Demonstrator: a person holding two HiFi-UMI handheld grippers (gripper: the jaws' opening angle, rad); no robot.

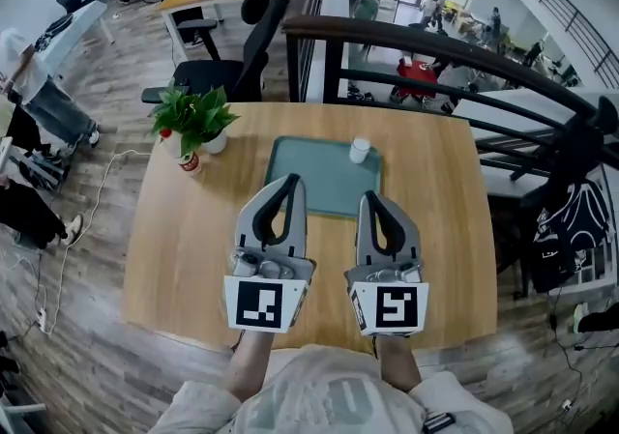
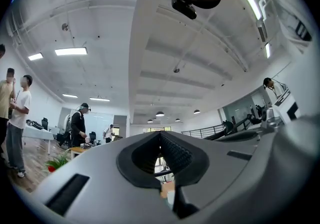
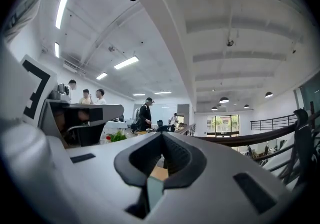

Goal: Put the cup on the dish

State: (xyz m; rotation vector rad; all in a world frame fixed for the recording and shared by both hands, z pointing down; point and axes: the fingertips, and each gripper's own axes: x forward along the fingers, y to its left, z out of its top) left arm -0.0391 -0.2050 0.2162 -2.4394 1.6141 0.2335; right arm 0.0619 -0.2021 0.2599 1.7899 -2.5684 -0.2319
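Note:
A small white cup [image 1: 360, 150] stands upright on the far right corner of the flat green dish [image 1: 314, 181], which lies in the middle of the wooden table [image 1: 184, 239]. My left gripper [image 1: 293, 179] is held above the table's near half, its tips over the dish's near left edge, shut with nothing in it. Beside it my right gripper [image 1: 368, 196] is also shut and empty, tips over the dish's near right edge. Both point away from me, well short of the cup. In the left gripper view [image 2: 160, 134] and the right gripper view [image 3: 161, 135] the jaws meet with nothing between them.
A potted green plant [image 1: 198, 123] and a small red-labelled jar [image 1: 190, 163] stand at the table's far left. A black office chair [image 1: 242, 55] sits behind the table, and a dark railing [image 1: 435, 45] runs along the far right. People stand in the background.

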